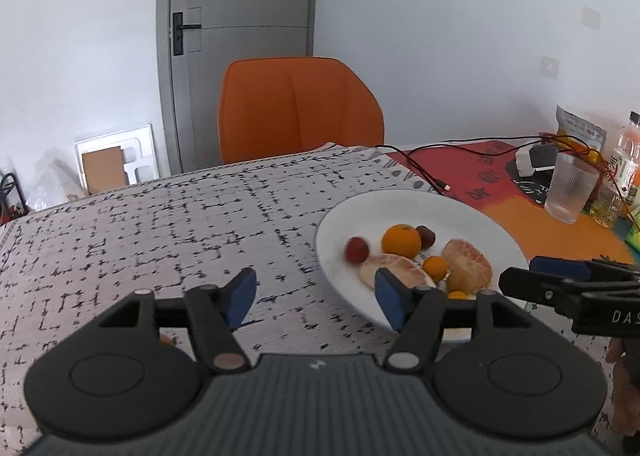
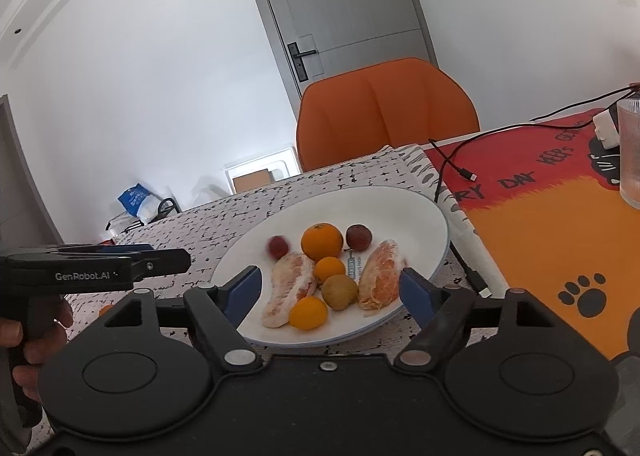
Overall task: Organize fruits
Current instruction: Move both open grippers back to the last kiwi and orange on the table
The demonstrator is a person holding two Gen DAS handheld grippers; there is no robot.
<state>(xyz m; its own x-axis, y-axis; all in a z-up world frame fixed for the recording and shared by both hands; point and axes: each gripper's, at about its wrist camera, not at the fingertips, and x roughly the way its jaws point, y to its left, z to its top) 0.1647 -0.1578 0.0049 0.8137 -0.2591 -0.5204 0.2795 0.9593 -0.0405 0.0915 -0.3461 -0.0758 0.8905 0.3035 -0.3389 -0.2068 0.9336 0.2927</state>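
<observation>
A white plate (image 1: 460, 208) (image 2: 400, 208) on the patterned cloth holds an orange (image 2: 322, 242), two peeled citrus pieces (image 2: 292, 288) (image 2: 380, 280), two small oranges (image 2: 308, 312), a greenish-brown fruit (image 2: 340, 291), a dark red fruit (image 2: 359, 237) and a blurred red fruit (image 1: 356, 250) (image 2: 279, 246). My left gripper (image 1: 316, 300) stands open and empty at the plate's left rim. My right gripper (image 2: 330, 292) is open over the plate's near edge, its pads touching no fruit. A small orange fruit (image 2: 106, 310) lies on the cloth below the left gripper.
An orange chair (image 1: 300, 108) stands behind the table. To the right lies a red and orange mat (image 2: 540, 236) with a black cable (image 2: 452, 164), a ribbed glass (image 1: 570, 190), a bottle (image 1: 626, 152) and a snack bag. A person's hand (image 2: 24, 336) holds the left gripper.
</observation>
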